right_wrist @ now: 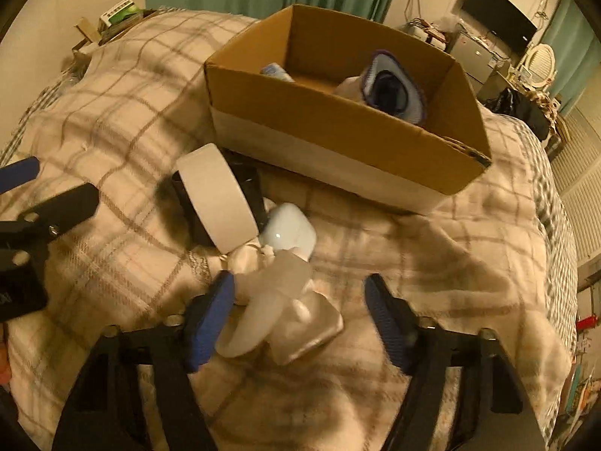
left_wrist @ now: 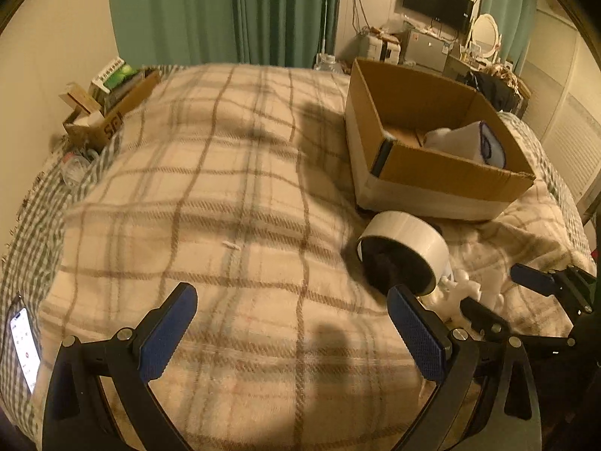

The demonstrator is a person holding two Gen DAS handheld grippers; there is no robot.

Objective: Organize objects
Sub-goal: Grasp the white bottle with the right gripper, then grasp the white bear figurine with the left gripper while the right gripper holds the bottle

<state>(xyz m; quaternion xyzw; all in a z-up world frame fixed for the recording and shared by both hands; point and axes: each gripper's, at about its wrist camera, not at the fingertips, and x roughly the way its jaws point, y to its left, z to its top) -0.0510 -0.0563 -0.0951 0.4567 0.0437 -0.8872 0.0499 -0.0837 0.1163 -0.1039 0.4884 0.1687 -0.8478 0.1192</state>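
Observation:
A brown cardboard box (left_wrist: 447, 165) (right_wrist: 338, 131) sits on the plaid blanket; inside lie a white and purple item (right_wrist: 394, 86) (left_wrist: 484, 143) and a small pale object (right_wrist: 276, 71). A big roll of white tape (left_wrist: 405, 248) (right_wrist: 216, 197) stands on edge in front of the box. Beside it lie a small white case (right_wrist: 291, 231) and a clear plastic cup with a handle (right_wrist: 289, 300). My left gripper (left_wrist: 289, 330) is open and empty over the blanket, left of the tape. My right gripper (right_wrist: 300, 319) (left_wrist: 499, 293) is open, its fingers on either side of the cup.
The plaid blanket (left_wrist: 225, 195) covers the bed. A second cardboard box with books (left_wrist: 109, 101) stands at the far left corner. A lit phone (left_wrist: 24, 349) lies at the left edge. A TV (left_wrist: 437, 0) and cluttered furniture are against the far wall.

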